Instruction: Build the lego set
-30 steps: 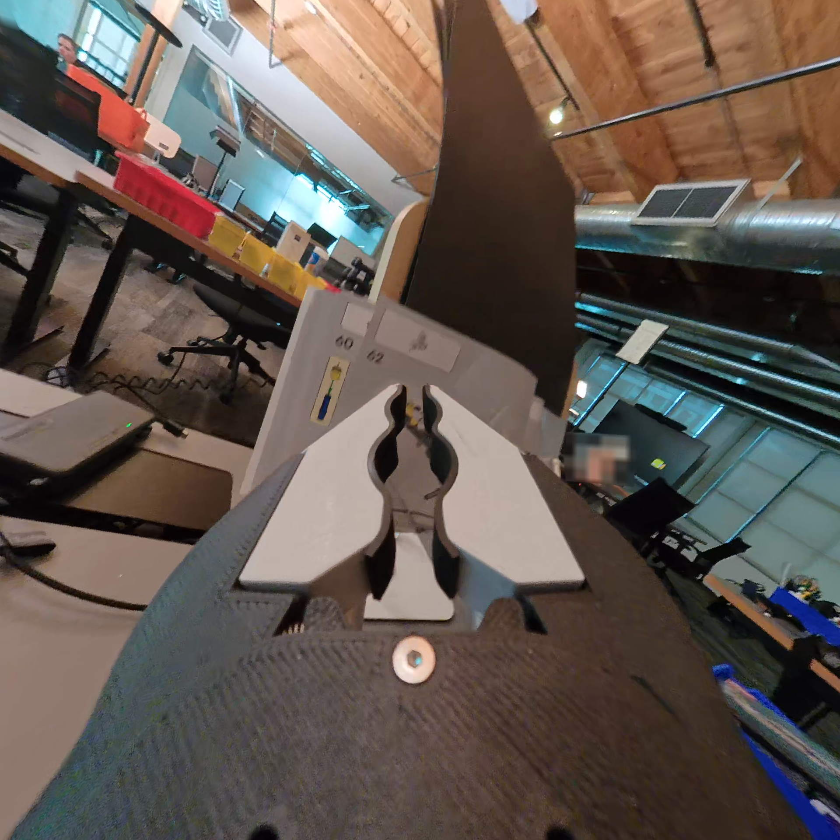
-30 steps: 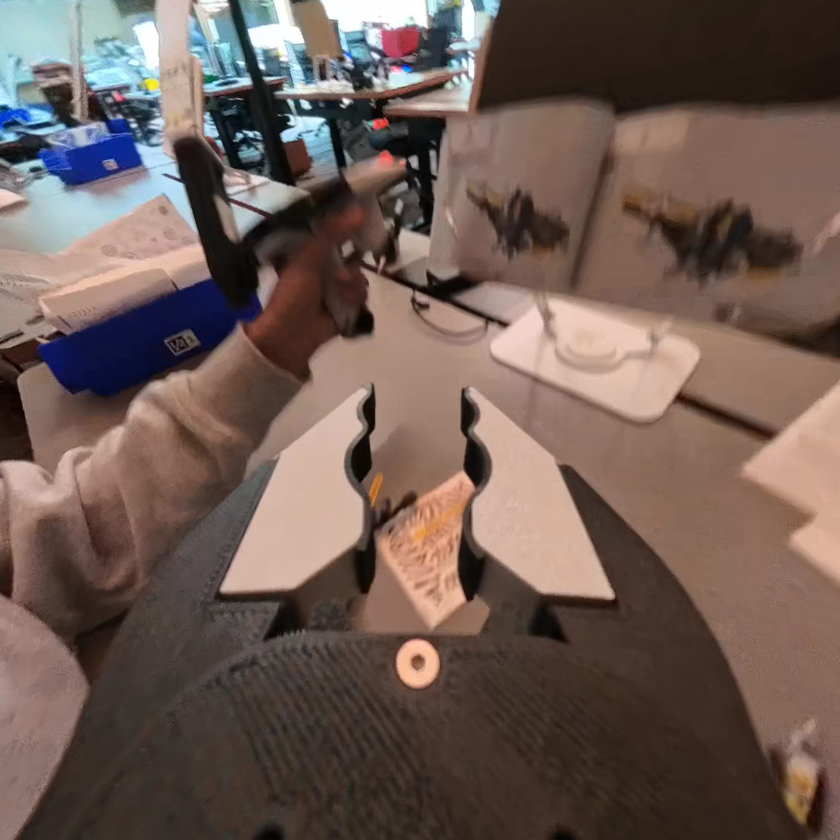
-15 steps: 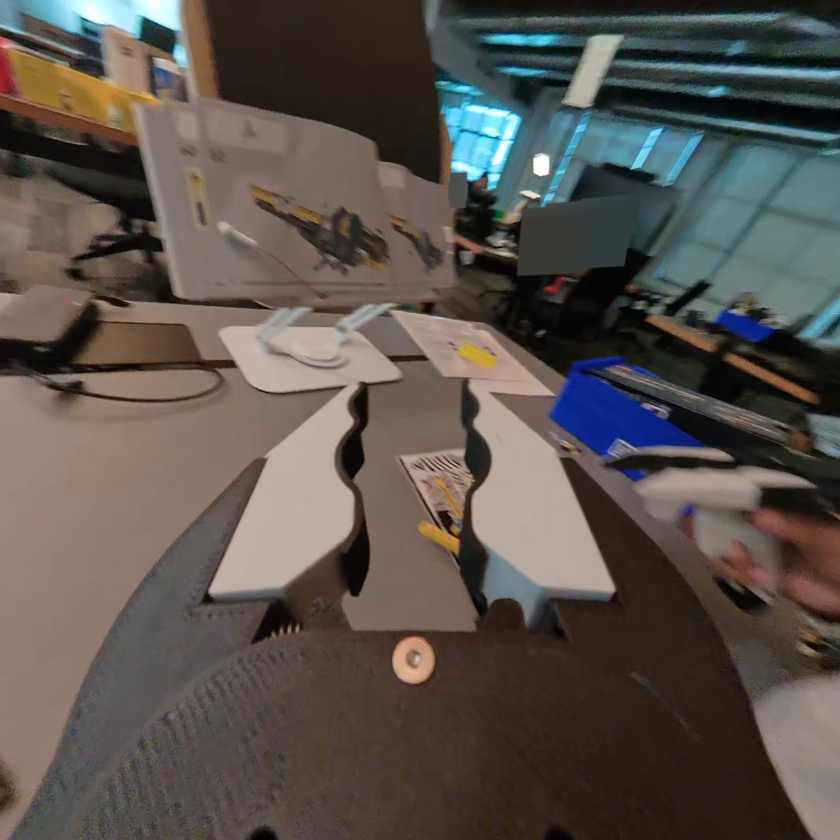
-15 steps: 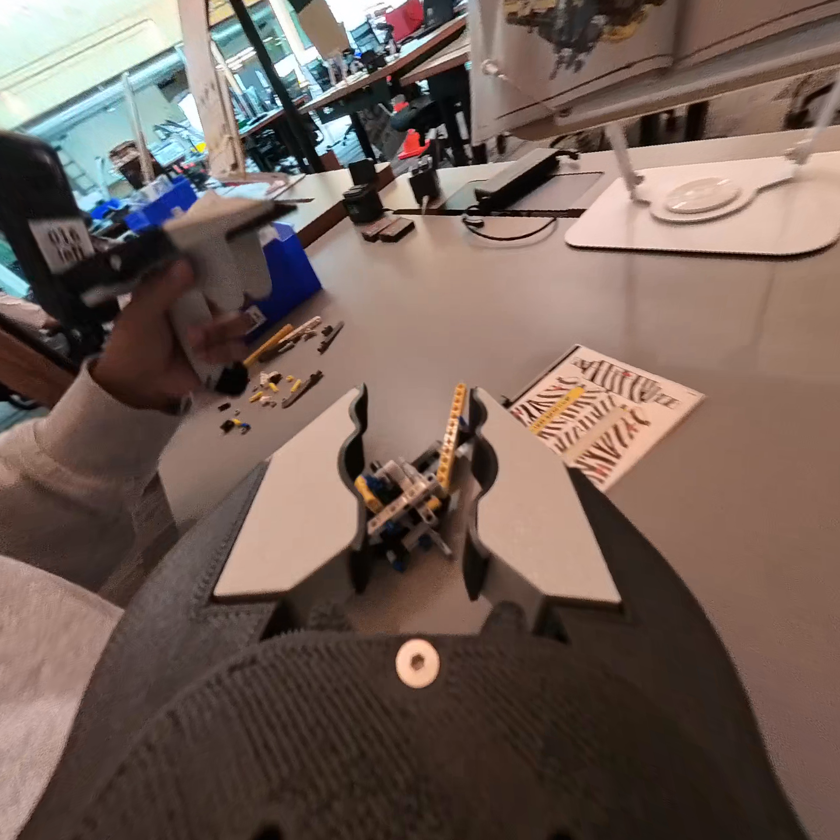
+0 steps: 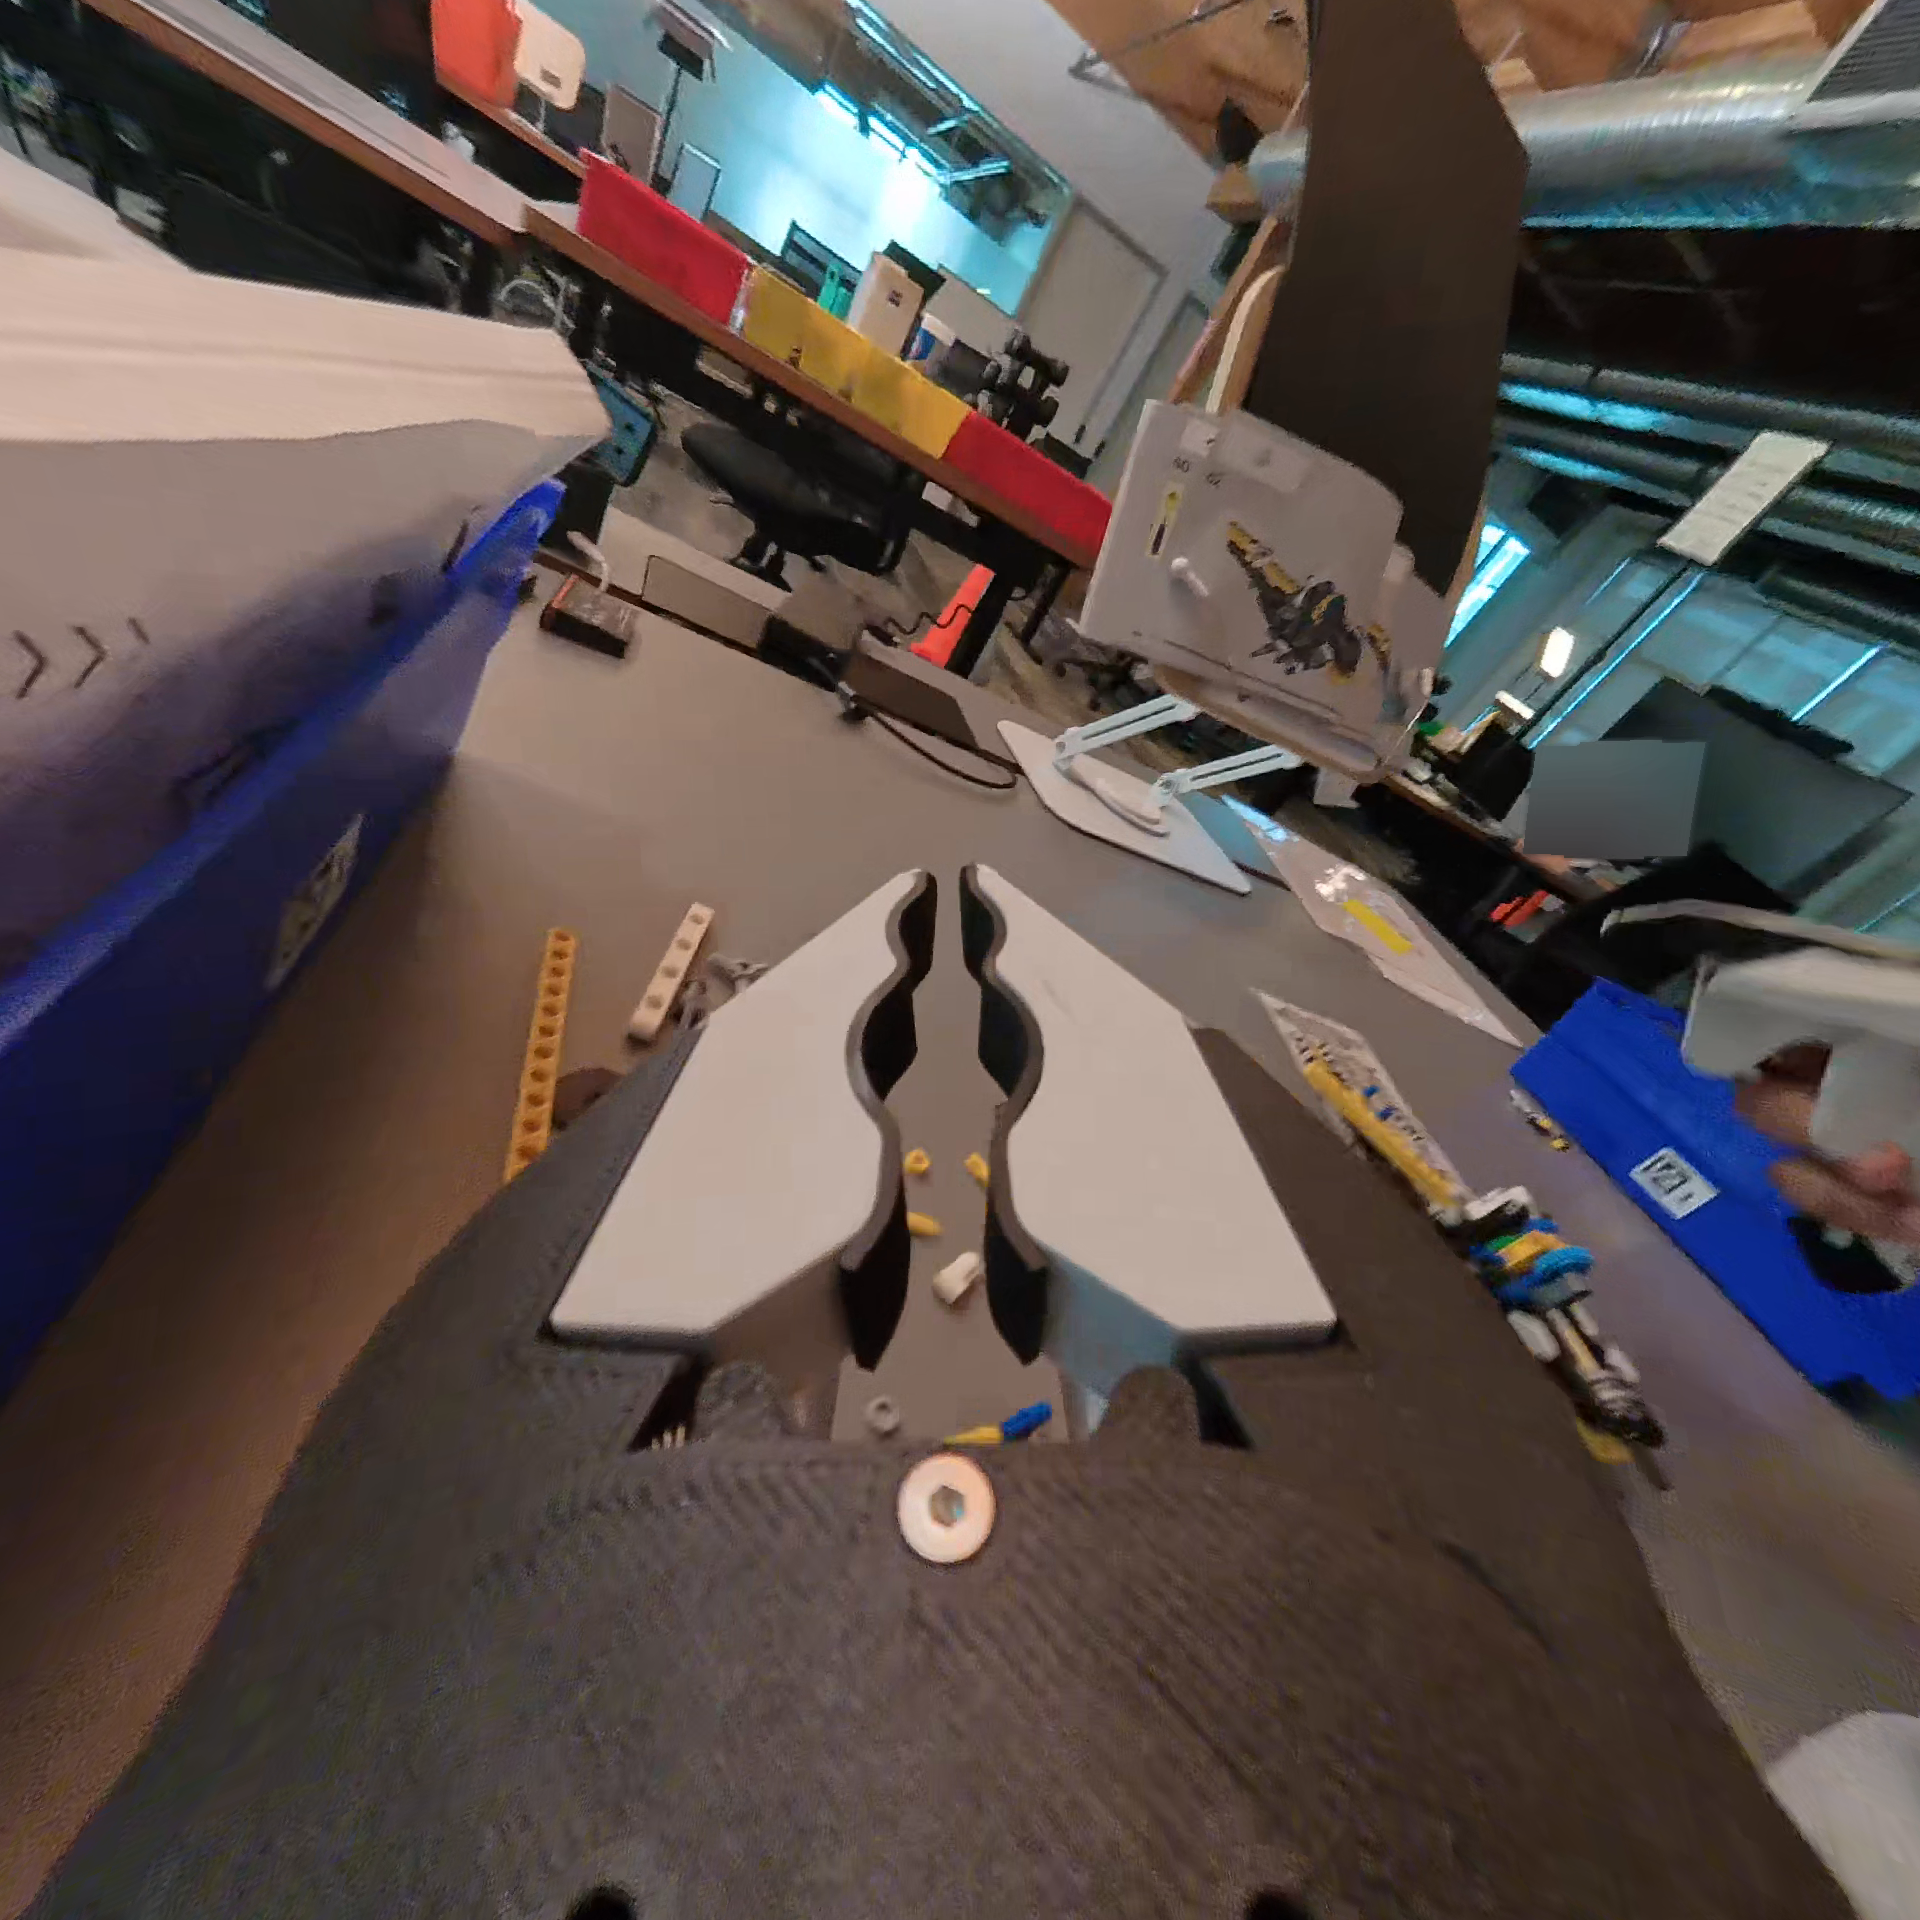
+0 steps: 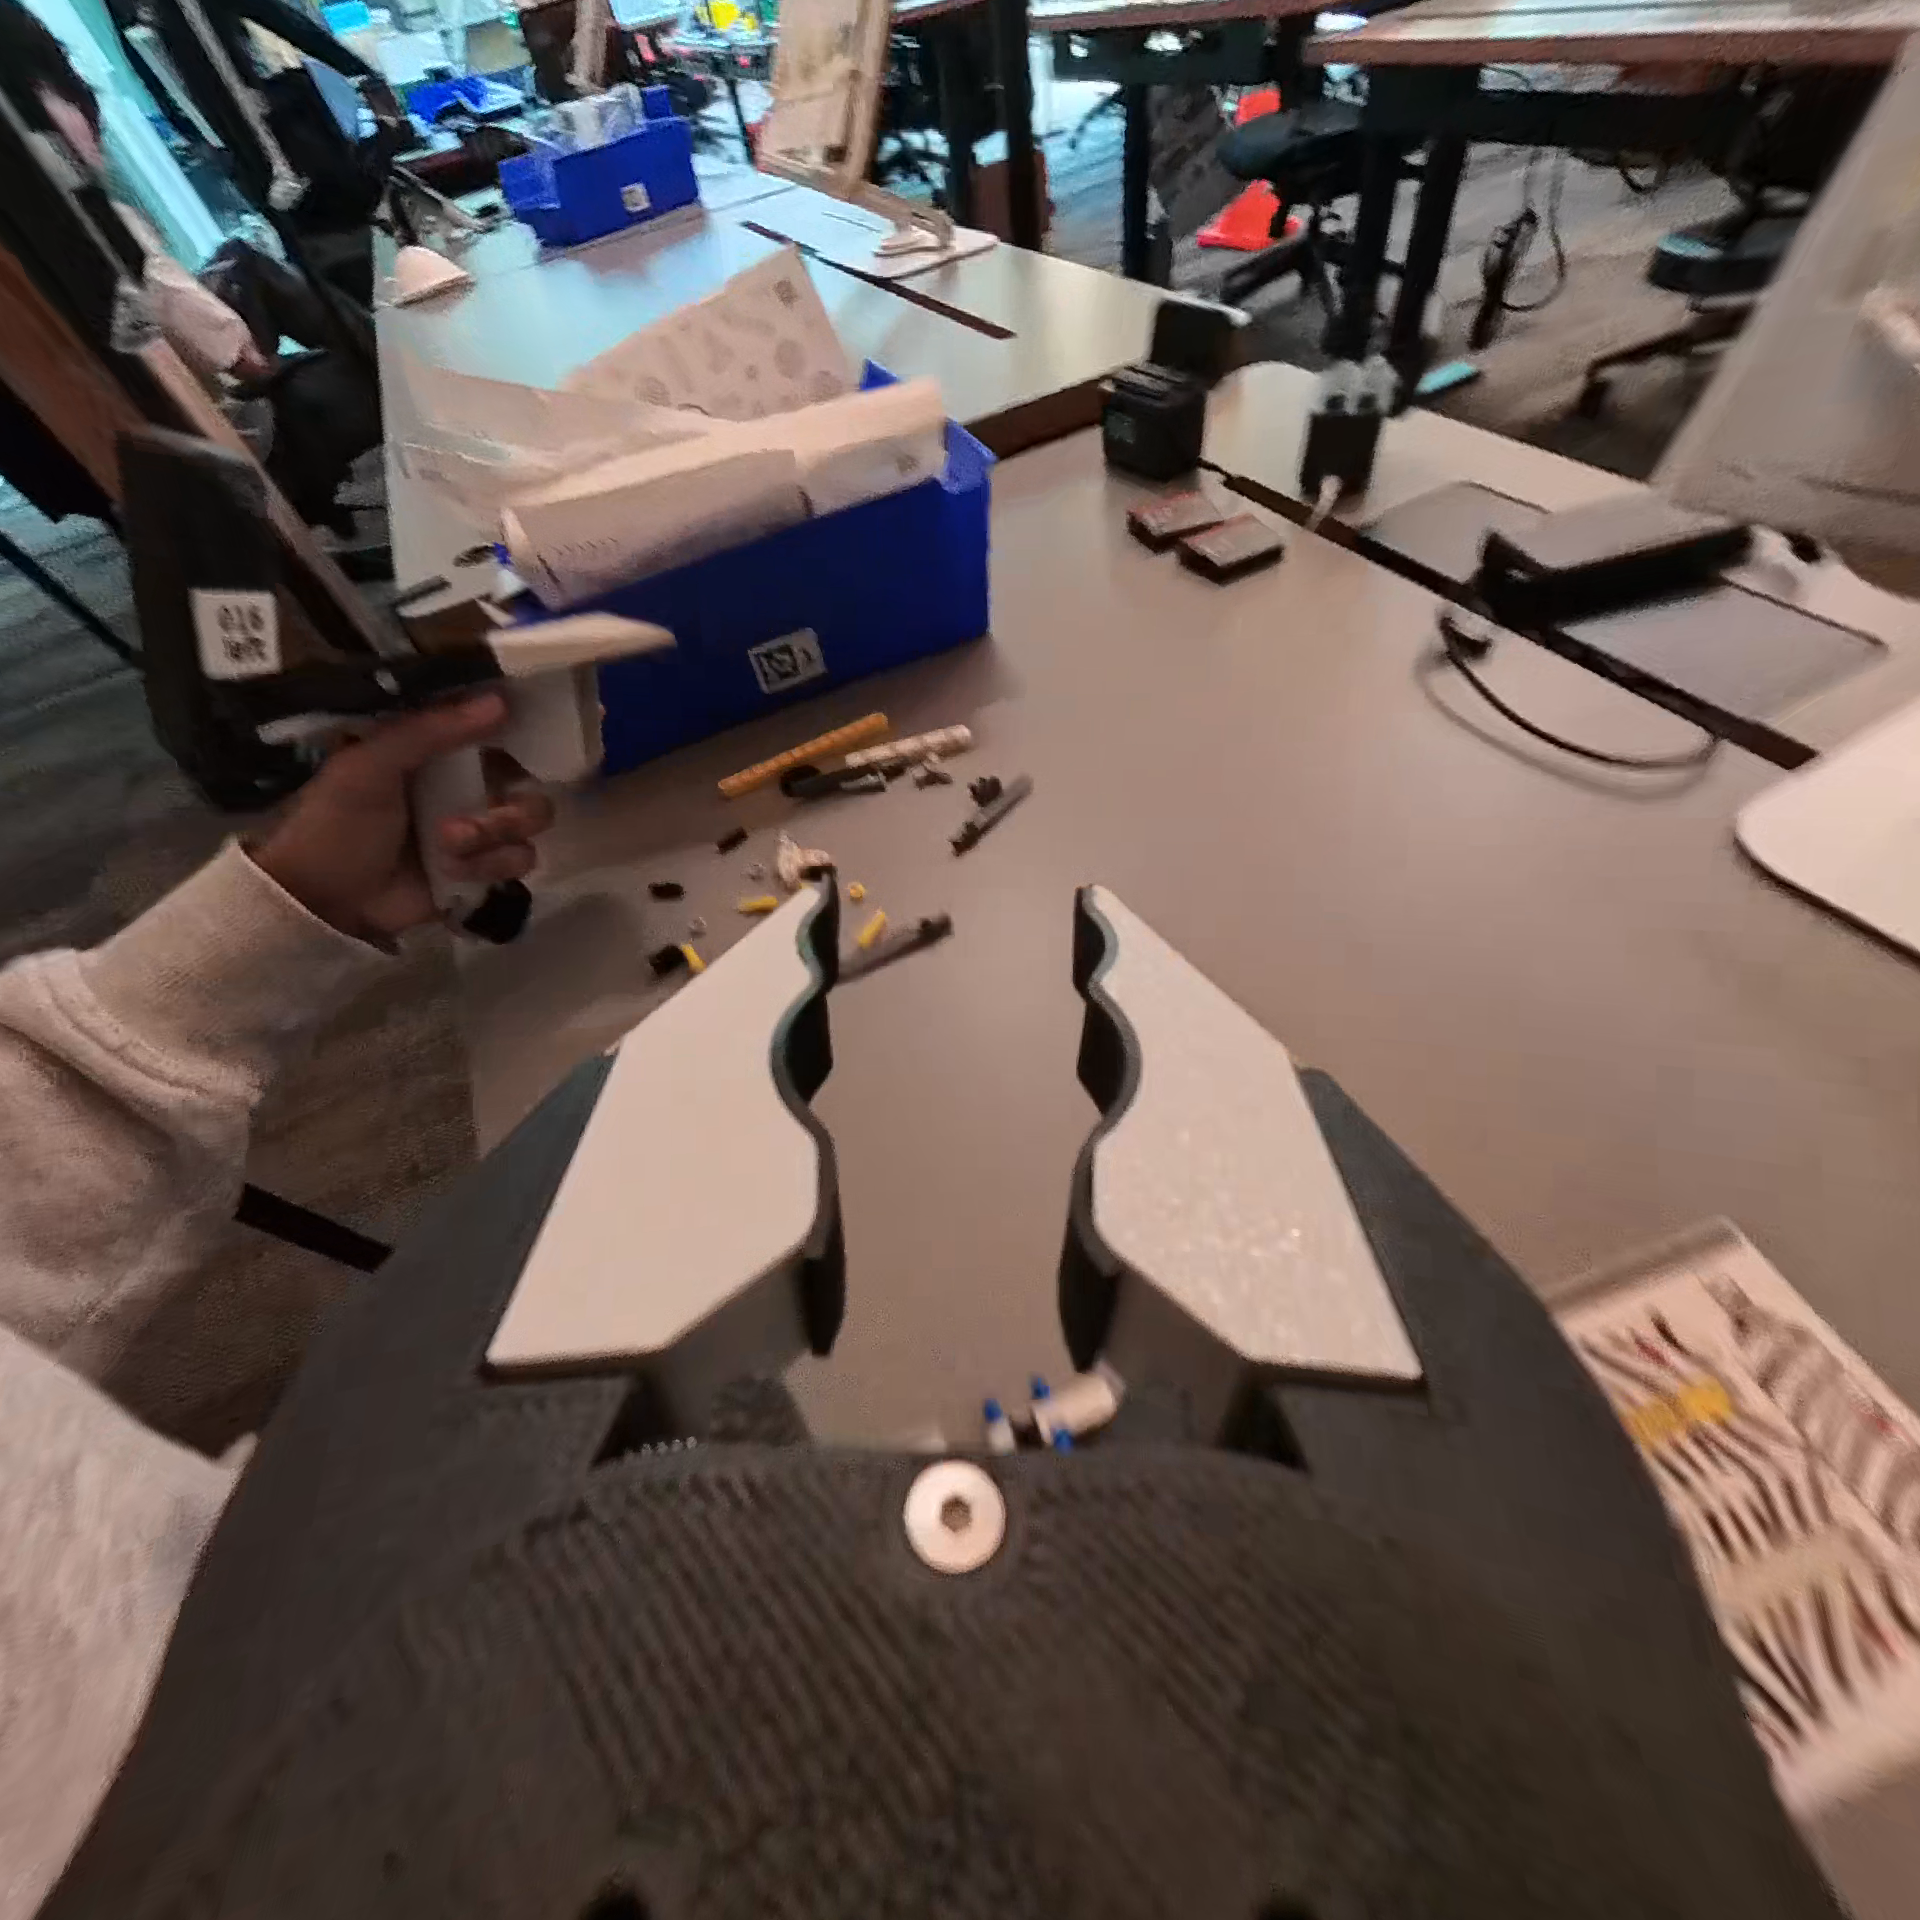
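The left gripper (image 5: pixel 945 883) has its jaws drawn to a narrow slit, tips nearly touching, and holds nothing; it hovers low over the grey table (image 5: pixel 727 790). The right gripper (image 6: pixel 954 906) stands wide open — also empty — above bare tabletop.

Between the left fingers 3 small yellow pegs (image 5: pixel 918 1224) and 1 white connector (image 5: pixel 956 1276) lie on the table; closer in sit a grey ring and a blue-and-yellow pin (image 5: pixel 1006 1425). To the left lie 1 long yellow beam (image 5: pixel 542 1049) and 1 shorter white beam (image 5: pixel 671 970), side by side but apart. The partly built lego model (image 5: pixel 1527 1257) lies to the right of the left gripper, its far end on a striped sticker sheet (image 5: pixel 1311 1039).

There are 2 blue bins: one (image 6: pixel 831 613) stuffed with paper, at the far left in the right wrist view, with loose yellow, white and black pieces (image 6: pixel 852 758) scattered just near of it; the other (image 5: pixel 1704 1153) at the right in the left wrist view.

The person's left hand (image 6: pixel 416 821), in a pale sleeve, grips its tool's handle with fingers curled round it. The instruction booklet (image 5: pixel 1247 582) stands propped on a white stand (image 5: pixel 1122 790) at the far side.
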The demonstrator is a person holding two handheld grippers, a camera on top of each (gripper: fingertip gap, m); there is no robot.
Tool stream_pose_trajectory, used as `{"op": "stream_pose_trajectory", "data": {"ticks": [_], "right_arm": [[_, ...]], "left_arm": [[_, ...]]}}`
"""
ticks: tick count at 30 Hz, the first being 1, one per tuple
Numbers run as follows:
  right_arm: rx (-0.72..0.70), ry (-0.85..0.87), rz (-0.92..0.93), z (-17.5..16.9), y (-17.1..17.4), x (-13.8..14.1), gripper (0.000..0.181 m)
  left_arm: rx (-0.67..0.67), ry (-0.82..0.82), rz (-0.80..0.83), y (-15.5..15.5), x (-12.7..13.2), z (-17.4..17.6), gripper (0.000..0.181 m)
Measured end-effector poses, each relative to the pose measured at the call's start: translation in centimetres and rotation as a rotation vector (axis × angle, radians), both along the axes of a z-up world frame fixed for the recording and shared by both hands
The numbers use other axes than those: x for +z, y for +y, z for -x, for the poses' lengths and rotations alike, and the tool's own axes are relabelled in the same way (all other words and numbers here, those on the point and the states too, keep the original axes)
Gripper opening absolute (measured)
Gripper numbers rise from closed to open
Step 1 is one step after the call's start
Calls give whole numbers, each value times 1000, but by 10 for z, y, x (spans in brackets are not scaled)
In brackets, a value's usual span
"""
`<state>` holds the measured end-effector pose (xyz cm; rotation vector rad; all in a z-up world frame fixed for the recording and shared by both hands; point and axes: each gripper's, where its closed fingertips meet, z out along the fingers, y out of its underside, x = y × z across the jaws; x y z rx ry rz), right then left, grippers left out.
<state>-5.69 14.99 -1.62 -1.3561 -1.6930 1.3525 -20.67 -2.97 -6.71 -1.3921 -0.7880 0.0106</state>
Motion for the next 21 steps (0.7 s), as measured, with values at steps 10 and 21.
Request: {"op": "stream_pose_trajectory", "data": {"ticks": [10, 21], "right_arm": [[143, -90, 38, 52, -106, -30, 43], [186, -291, -216, 117, -153, -129, 43]], "left_arm": [[109, -66, -35, -30, -33, 22, 0], [193, -53, 69, -20, -40, 33, 0]]}}
